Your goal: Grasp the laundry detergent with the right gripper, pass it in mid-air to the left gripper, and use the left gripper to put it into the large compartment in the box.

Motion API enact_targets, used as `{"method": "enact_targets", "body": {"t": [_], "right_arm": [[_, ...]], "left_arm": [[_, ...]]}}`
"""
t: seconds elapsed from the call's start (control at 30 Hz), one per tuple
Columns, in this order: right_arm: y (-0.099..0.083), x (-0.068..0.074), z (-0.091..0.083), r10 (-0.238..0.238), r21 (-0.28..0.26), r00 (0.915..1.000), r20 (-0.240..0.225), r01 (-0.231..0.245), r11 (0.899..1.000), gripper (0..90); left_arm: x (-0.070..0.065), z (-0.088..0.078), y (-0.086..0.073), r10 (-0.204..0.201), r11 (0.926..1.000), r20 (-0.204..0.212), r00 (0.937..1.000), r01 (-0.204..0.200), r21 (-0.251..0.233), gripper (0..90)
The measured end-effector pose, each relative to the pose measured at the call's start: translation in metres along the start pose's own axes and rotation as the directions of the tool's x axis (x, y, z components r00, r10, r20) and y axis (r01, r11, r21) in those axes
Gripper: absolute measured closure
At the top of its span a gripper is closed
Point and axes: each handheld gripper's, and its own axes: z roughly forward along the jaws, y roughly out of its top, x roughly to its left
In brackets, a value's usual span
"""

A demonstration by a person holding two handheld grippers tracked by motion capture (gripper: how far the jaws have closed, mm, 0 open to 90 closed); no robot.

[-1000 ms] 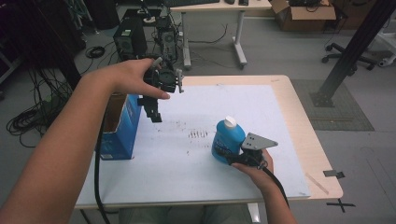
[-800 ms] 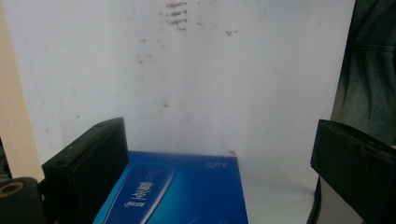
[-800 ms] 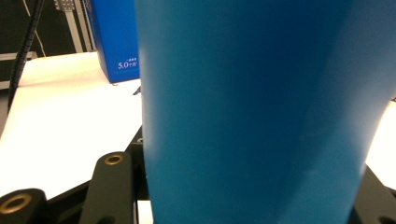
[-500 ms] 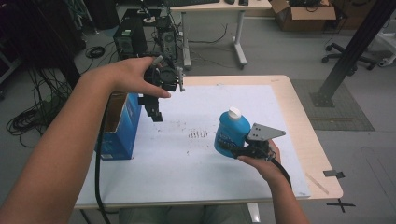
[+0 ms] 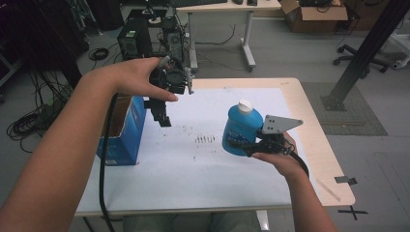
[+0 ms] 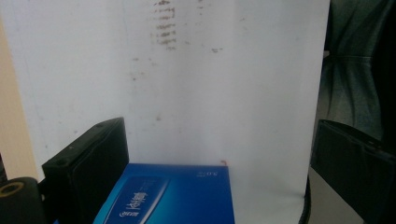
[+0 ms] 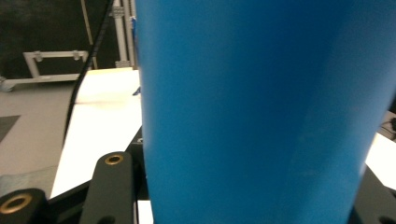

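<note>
Right tongs (image 5: 241,145) clamp a smooth, rounded blue plastic bottle (image 5: 240,126).

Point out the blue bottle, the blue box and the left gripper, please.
blue bottle (image 5: 240,130): high view, on its blue body below the white cap.
blue box (image 5: 126,140): high view, on its side wall facing the table's middle.
left gripper (image 5: 164,119): high view, between its downward-pointing jaw tips.

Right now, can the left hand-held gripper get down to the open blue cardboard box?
Probably yes: the left hand-held gripper hangs open beside the blue cardboard box, nothing lies between them, and the blue plastic bottle is held well off.
</note>
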Motion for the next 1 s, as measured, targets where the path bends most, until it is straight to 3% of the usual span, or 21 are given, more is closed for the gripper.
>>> {"method": "enact_targets", "body": {"t": [0.5,1.0], "right_arm": [[0.022,-0.003,0.02,-0.035,0.018,0.9962,-0.079,0.036,0.999,44.7],[0.023,-0.002,0.046,-0.043,0.038,0.9894,-0.139,0.049,0.998,44.7]], "left_arm": [[-0.01,-0.009,0.012,0.016,0.9996,0.018,0.9997,-0.016,-0.025,4.4],[-0.016,-0.012,0.021,0.028,0.9992,0.029,0.9992,-0.027,-0.029,4.4]]}}
